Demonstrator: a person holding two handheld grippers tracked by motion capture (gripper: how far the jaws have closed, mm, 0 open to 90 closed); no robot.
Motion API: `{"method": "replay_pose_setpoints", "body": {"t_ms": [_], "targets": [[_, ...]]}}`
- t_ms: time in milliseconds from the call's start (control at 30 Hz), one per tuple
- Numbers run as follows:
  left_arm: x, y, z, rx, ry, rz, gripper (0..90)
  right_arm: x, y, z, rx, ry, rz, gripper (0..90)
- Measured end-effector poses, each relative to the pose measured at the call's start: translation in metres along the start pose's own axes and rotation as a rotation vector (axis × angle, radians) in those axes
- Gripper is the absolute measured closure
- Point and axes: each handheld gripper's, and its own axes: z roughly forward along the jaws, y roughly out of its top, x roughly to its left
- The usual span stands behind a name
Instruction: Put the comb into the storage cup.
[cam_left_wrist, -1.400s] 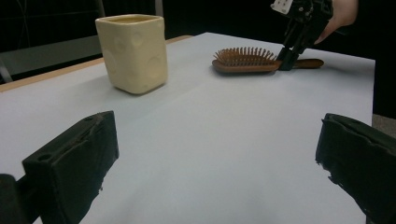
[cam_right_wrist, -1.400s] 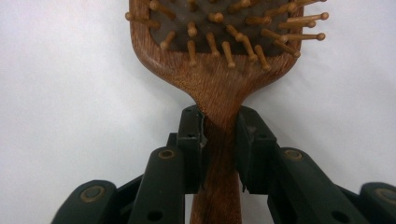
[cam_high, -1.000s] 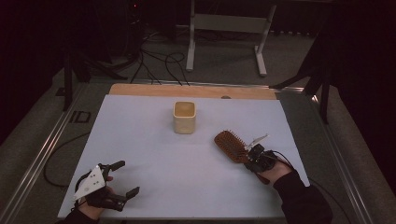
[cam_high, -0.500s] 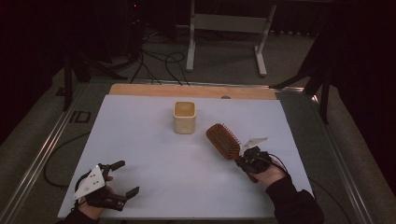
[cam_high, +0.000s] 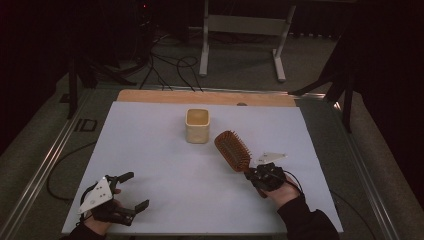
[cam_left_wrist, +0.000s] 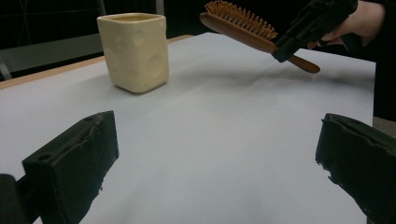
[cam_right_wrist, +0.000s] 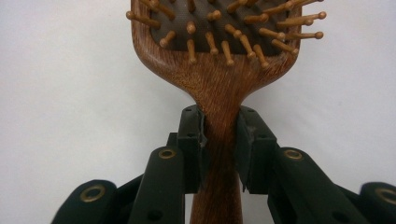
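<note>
Two grippers are in play, and between the earlier high views and this one it is the right gripper (cam_high: 256, 176) that has done the moving. It pinches the handle of the wooden hairbrush (cam_high: 232, 150), its two black pads pressed against either side of the neck just below the head, as the right gripper view shows with the brush (cam_right_wrist: 219, 88) held bristles toward the camera. In the earliest high view the brush head sat further toward the right of the white table cover (cam_high: 150, 130); now it lies just right of centre, having crept leftward and a little toward the top of the frame, nearer the cream cup (cam_high: 197, 125). Brush and cup remain apart, with bare cover between them. In the left gripper view the brush (cam_left_wrist: 243, 25) is in the upper right, clear of the surface and tilted with its head raised, while the cup (cam_left_wrist: 134, 51) stands upright in the upper left. The left gripper (cam_high: 131, 191) sits in the lower left of the high view with its jaws spread wide on nothing, and it has kept its place throughout. The drift of the brush toward the cup suggests it is being carried there, likely to be stood in it, with the lift over the rim yet to come.
</note>
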Motion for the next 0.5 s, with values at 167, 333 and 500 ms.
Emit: {"method": "replay_pose_setpoints", "body": {"t_ms": [167,333,500], "targets": [[0.0005,-0.0001,0.0002,0.0,0.0,-0.005,0.0,0.0026,-0.0008,0.0009,-0.018,-0.006,-0.003,73.6],[0.0012,-0.0004,0.0008,0.002,0.0,-0.01,0.0,0.0044,-0.0029,-0.0009,-0.058,-0.015,0.003,73.6],[0.0016,-0.0005,0.0018,0.004,-0.003,-0.011,0.0,0.0062,-0.0053,-0.0036,-0.075,-0.021,0.004,73.6]]}}
